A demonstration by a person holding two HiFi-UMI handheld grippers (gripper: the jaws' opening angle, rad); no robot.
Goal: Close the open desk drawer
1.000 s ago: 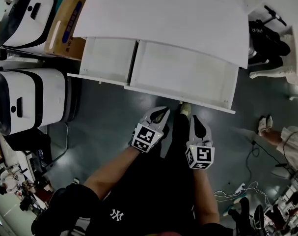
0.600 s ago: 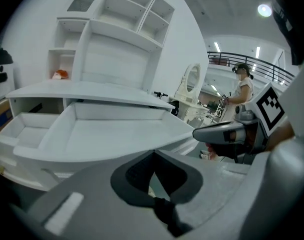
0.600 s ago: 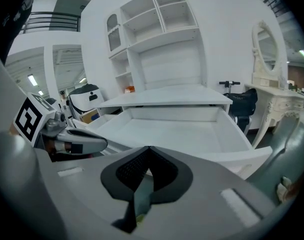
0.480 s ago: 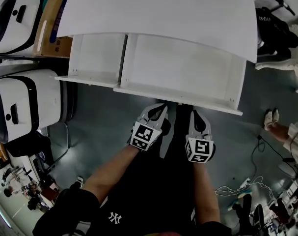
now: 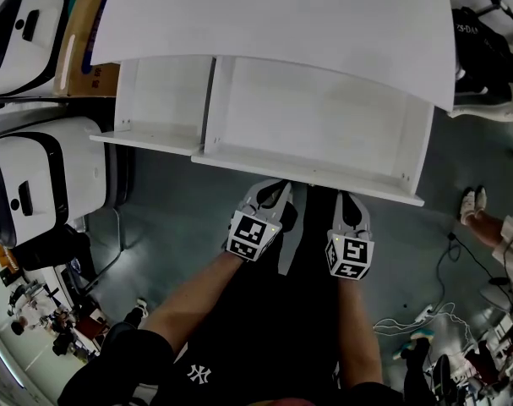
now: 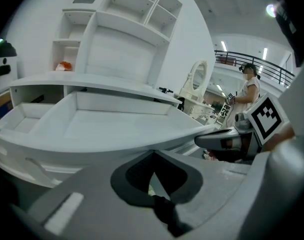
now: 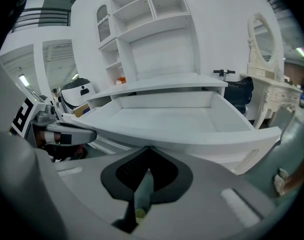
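Note:
The white desk (image 5: 281, 15) has two drawers pulled out: a small one (image 5: 159, 100) at the left and a wide empty one (image 5: 315, 121) at the right. Both grippers sit just in front of the wide drawer's front panel (image 5: 307, 174). My left gripper (image 5: 269, 194) is shut and empty, its tips just short of the panel. My right gripper (image 5: 351, 203) is shut and empty too, close under the panel's edge. The wide drawer (image 6: 106, 126) fills the left gripper view beyond the left gripper (image 6: 153, 154). In the right gripper view the drawer (image 7: 167, 119) lies right past the right gripper (image 7: 147, 149).
Two white-and-black machines (image 5: 36, 176) and a cardboard box (image 5: 83, 36) stand left of the desk. A black scooter (image 5: 484, 32) is at the far right. Someone's shoes (image 5: 472, 201) and floor cables (image 5: 408, 320) lie to the right. A mirrored dressing table (image 7: 264, 49) stands beyond.
The desk and drawers have come nearer and larger in the head view. Both shut grippers have moved forward up to the wide drawer's front panel.

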